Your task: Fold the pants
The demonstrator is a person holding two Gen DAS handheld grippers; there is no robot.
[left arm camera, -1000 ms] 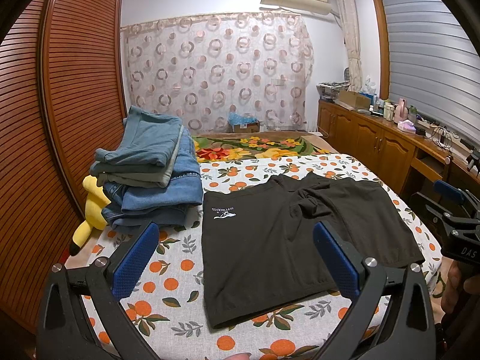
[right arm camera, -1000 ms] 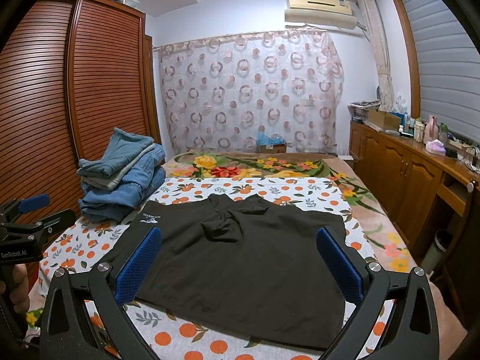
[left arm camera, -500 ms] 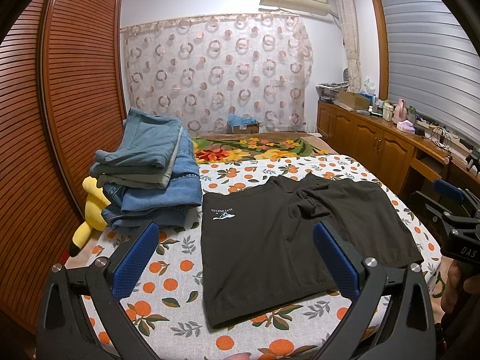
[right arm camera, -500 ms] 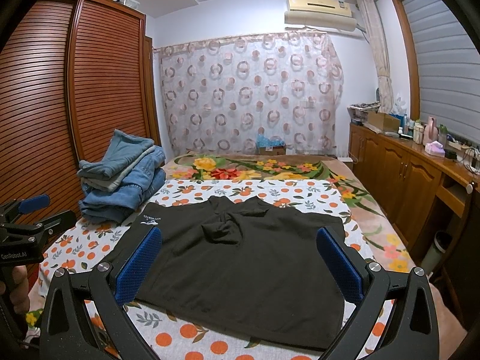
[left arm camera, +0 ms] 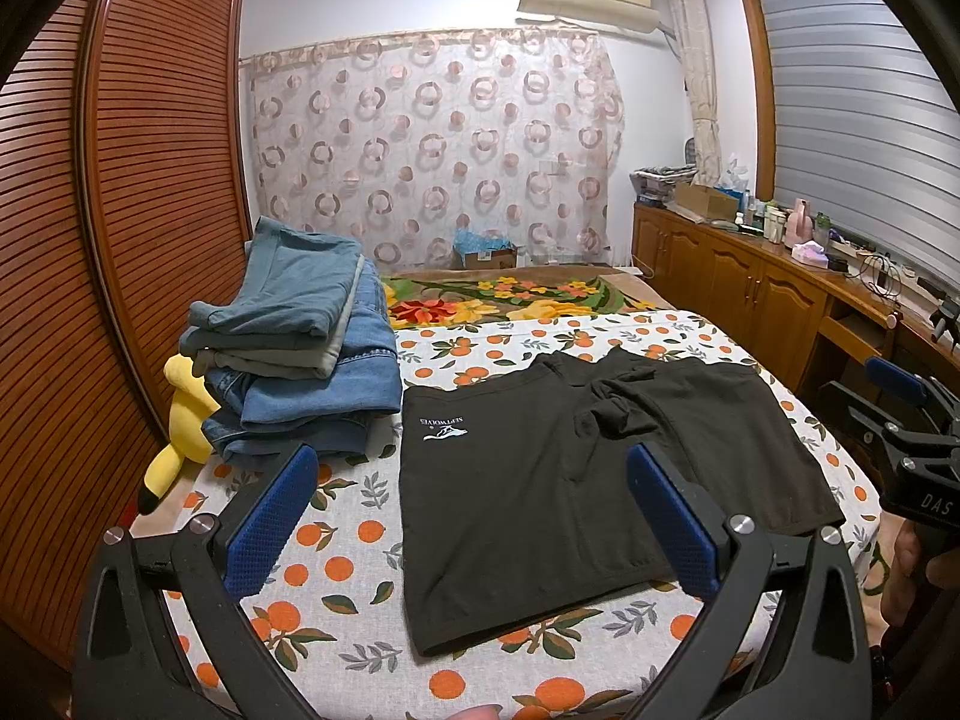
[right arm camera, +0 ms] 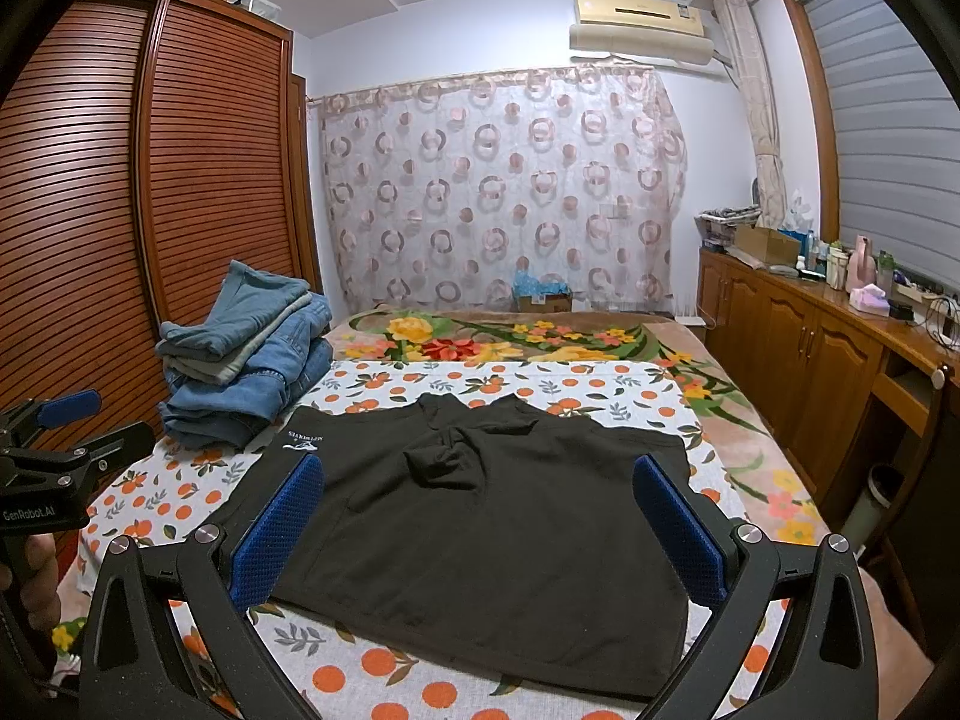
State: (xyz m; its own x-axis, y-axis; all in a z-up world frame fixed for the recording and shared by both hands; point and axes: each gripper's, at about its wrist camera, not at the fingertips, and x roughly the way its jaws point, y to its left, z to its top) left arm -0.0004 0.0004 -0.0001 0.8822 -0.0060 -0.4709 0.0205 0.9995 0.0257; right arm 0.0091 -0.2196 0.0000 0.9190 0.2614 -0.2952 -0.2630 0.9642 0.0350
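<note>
Both wrist views above bed's (left arm camera: 336,546) near edge, facing curtain (right arm camera: 498,192); share shorts (left arm camera: 540,492).

My bed (left arm camera: 360,546) wears an orange-print sheet (right arm camera: 606,387). Black pants (left arm camera: 558,498) lie spread flat on it, a stack of folded jeans (left arm camera: 300,360) just beside them, a yellow plush toy (left arm camera: 180,420) against the stack.

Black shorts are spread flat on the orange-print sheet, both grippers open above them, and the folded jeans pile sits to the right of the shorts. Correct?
Not quite: the folded jeans pile sits to the left of the black shorts, by the wardrobe, as the left wrist view shows. The rest holds: the shorts lie flat on the orange-print sheet, with the left gripper and right gripper open above them.
</note>
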